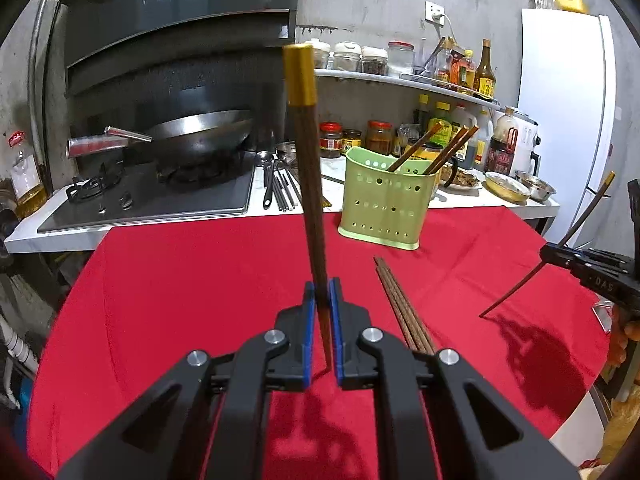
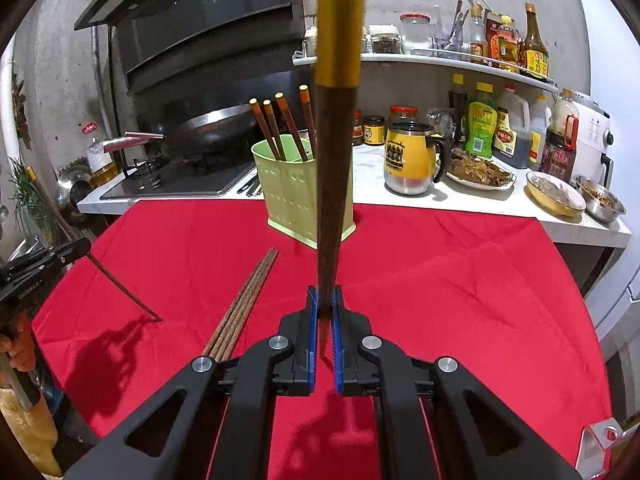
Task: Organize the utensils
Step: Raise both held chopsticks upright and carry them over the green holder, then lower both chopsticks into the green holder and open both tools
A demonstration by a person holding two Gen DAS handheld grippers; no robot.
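Now two black claws with blue pads, left gripper (image 1: 322,322) clamped on one gold-capped wooden chopstick (image 1: 308,168), right gripper (image 2: 325,326) clamped on another (image 2: 334,128), loose chopsticks (image 1: 402,304) flat on red cloth (image 1: 200,280), four more upright in perforated green plastic holder (image 2: 298,196).

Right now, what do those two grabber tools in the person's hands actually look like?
Both are matte black plastic tongs. The left tongs and the right tongs each have two flat fingers lined with bright blue pads, driven by angled black link arms pinned with round silver bolts. Triangular cut-outs lighten the arms. Small pale lettering marks the side of the body. No cables or sleeves show.
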